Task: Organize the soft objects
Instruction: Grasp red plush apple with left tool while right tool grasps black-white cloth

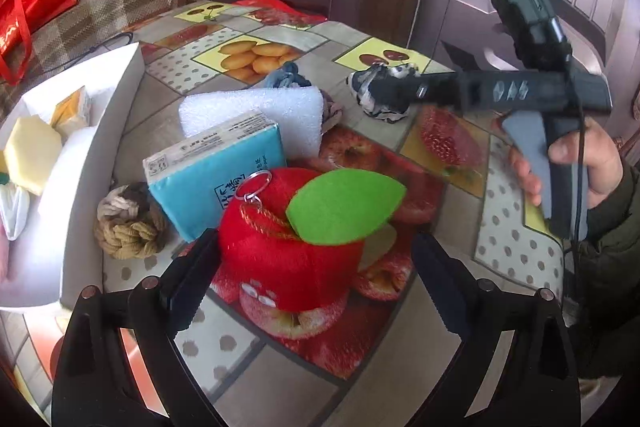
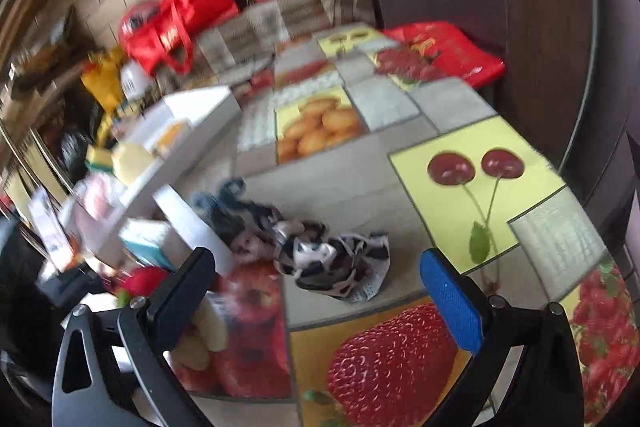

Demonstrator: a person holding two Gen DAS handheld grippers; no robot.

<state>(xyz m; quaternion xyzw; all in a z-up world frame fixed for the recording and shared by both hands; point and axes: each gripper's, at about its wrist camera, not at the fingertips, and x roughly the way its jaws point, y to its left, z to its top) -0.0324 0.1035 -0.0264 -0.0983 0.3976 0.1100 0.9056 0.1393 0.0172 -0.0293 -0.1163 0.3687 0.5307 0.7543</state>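
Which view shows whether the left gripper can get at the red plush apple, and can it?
The left wrist view: probably yes. The open left gripper already straddles the red plush apple, with nothing between the fingers and it.

Both wrist views look low across the fruit-print table (image 1: 400, 43), sharing the crumpled cloth (image 2: 340, 263)

The left gripper (image 1: 308, 267) has black fingers with toothed inner edges and round silver screws. The right gripper (image 2: 316, 291) is black too, one finger (image 2: 452, 303) padded blue; its body carries a green light, a grey trigger and a black cable. The right hand (image 1: 580, 163) shows bare skin and a dark olive sleeve.
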